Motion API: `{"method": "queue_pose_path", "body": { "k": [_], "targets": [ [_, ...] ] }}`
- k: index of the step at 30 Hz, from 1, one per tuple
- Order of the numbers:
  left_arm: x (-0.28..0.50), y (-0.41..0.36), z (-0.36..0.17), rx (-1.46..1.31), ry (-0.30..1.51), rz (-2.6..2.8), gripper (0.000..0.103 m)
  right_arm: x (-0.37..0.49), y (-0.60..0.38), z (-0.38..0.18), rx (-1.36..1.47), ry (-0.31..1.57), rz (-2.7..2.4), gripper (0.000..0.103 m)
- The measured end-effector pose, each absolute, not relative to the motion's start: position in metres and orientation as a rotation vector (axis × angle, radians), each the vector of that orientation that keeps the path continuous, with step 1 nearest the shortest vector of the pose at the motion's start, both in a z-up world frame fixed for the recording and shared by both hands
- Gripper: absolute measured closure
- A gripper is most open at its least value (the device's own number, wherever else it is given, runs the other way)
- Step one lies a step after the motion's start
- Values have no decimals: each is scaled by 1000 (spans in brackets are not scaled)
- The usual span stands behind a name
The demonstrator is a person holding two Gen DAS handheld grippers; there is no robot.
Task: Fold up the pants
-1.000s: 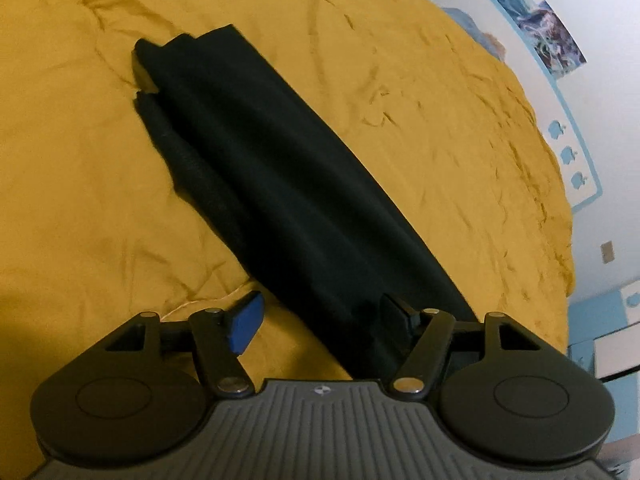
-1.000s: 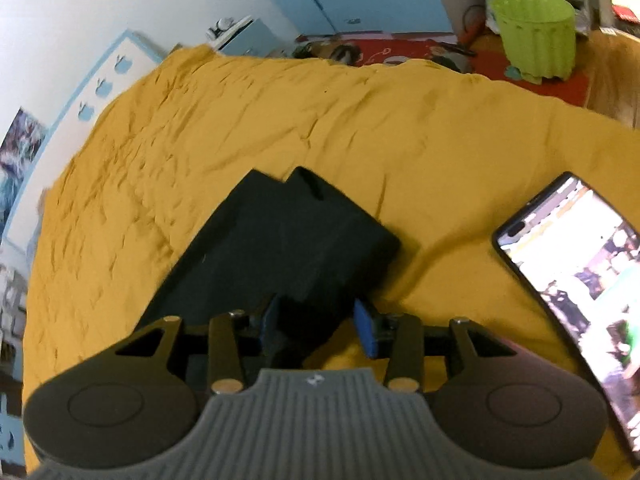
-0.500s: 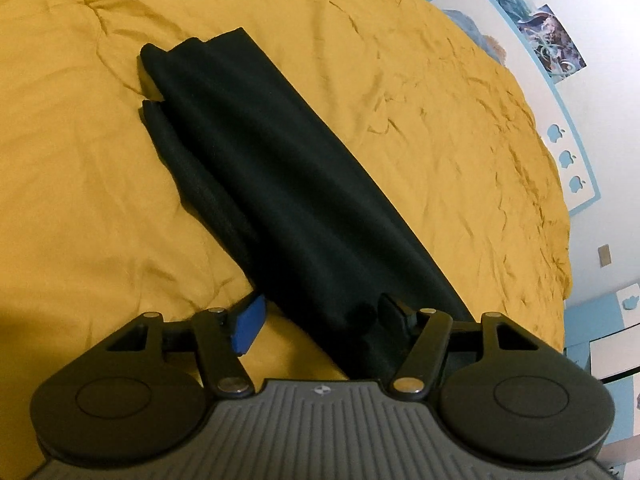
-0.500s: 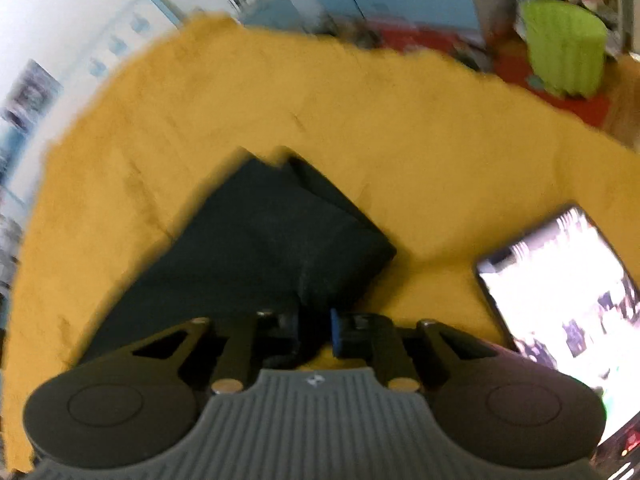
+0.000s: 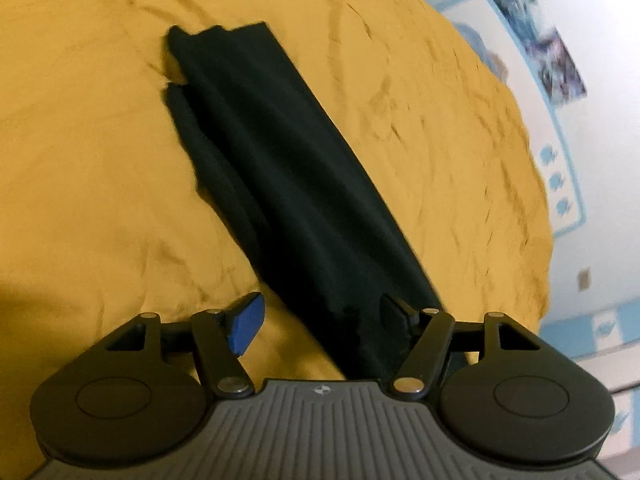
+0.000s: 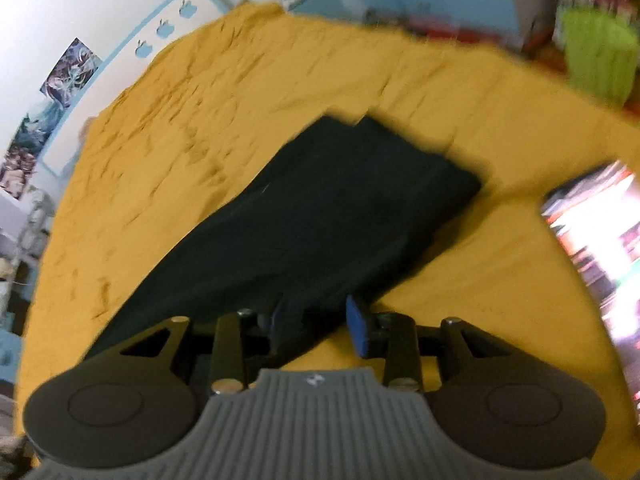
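Observation:
Black pants (image 5: 288, 184) lie folded lengthwise as a long strip on the yellow bedspread (image 5: 80, 160). My left gripper (image 5: 324, 320) is open, its jaws wide apart around the near end of the strip. In the right wrist view the pants (image 6: 320, 216) run away from me, with the far end lying flat. My right gripper (image 6: 316, 320) is open, jaws partly apart, with a fold of the pants' near edge between the fingers.
A phone (image 6: 600, 264) with a lit screen lies on the bedspread to the right of the pants. A green basket (image 6: 596, 52) stands on the floor beyond the bed. A wall with posters (image 5: 560, 60) borders the bed.
The right gripper closed on the pants' edge half a second ago and has now opened partly. The right view shifted and blurred. The left gripper stayed open, nearly still.

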State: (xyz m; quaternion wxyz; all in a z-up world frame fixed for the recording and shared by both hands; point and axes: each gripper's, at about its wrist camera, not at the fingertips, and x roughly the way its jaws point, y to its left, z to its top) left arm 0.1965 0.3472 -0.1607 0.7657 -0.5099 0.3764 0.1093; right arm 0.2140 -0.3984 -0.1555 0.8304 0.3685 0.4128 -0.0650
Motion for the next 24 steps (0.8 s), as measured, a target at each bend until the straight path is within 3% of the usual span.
{"method": "queue_pose_path", "body": {
  "k": [5,10,12,13,14,18,20,24],
  "targets": [
    [191,366,-175,-1268,690,333,26,224,-364,-158,692,893,-120,64],
    [202,371,-183,-1311,629,381,26,221,-355,-151,643,892,-124,64],
    [197,374,-189,-1393,548,414,41,219,-352,-145,591,885,-152,64],
    [192,377,-191,-1434,504,439,73,218,-349,-141,554,873,-161,64],
    [188,381,-195,-1467,469,449,97,218,-344,-136,523,859,-161,64],
    [187,377,-158,-1256,269,228,97,221,-335,-122,465,827,-119,65],
    [200,367,-140,-1072,364,278,97,223,-328,-119,437,826,-101,65],
    [206,392,-189,-1299,532,398,97,226,-324,-119,441,827,-72,65]
  ]
}}
